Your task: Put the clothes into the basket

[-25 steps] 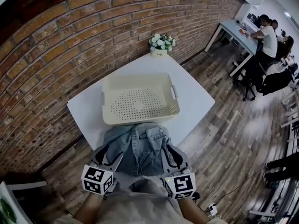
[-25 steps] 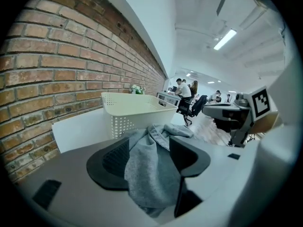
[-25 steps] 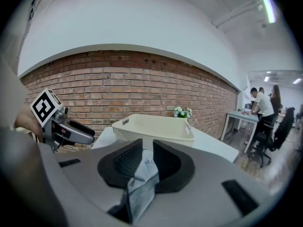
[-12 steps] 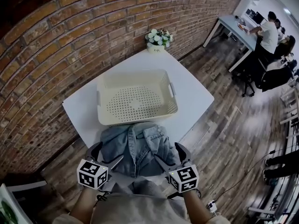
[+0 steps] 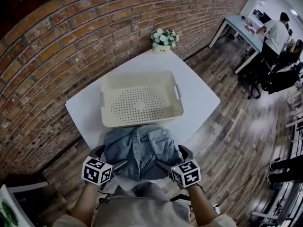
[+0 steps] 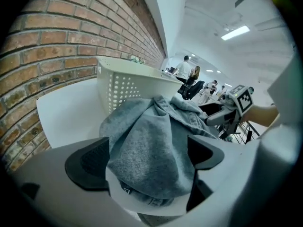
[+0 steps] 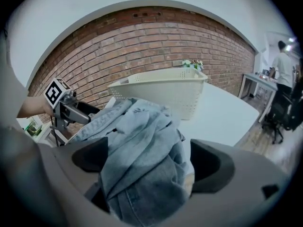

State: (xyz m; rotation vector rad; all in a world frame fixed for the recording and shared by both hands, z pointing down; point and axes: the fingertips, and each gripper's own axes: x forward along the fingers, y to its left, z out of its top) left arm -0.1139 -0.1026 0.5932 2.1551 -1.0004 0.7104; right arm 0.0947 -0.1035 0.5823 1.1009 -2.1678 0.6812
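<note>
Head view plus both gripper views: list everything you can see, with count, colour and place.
table: one, white, against the wall
basket: one, cream, perforated, empty, mid-table
denim garment: one, light blue, crumpled at the table's near edge, in front of the basket
flower pot: one, white with pale blooms, table's far corner
brick wall: red-brown, behind the table
floor: wood planks, around the table
desk: one, pale, far right
people: at least two, at the desk
left gripper: jaws have just been opening, now wide, denim between them unclamped
right gripper: likewise, at the garment's other side
</note>
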